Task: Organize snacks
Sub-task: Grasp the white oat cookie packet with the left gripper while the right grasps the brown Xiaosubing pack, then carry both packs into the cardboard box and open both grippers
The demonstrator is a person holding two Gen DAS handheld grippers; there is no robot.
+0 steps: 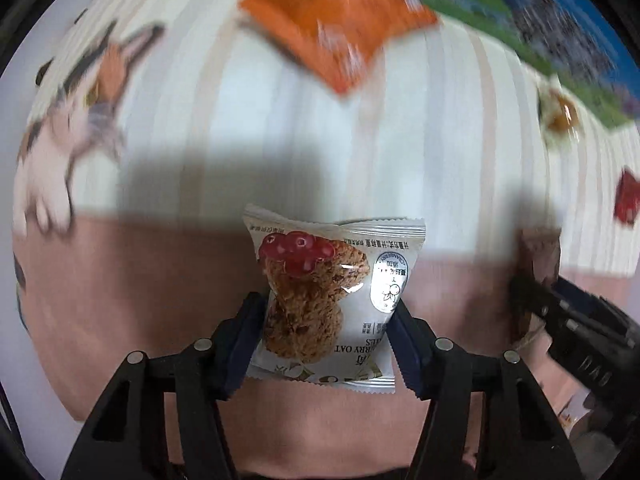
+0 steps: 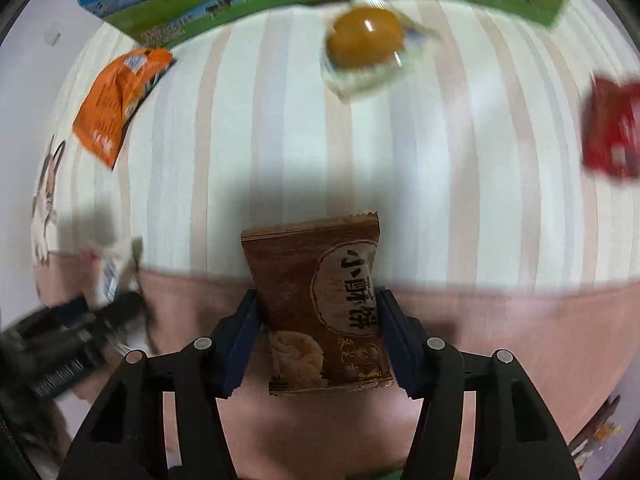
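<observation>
White oat-cookie packet (image 1: 332, 300) sits clamped in the left tool (image 1: 328, 334); the right tool (image 2: 318, 328) grips a brown snack packet (image 2: 320, 304). Orange packet (image 2: 116, 100), jelly cup (image 2: 366, 40) and red packet (image 2: 612, 128) lie unsorted on the striped worktop (image 2: 440, 180).

Both grippers point straight down: the left gripper (image 1: 328, 312) clamps a white cookie packet (image 1: 332, 296), the right gripper (image 2: 318, 312) a brown snack packet (image 2: 320, 304).
</observation>
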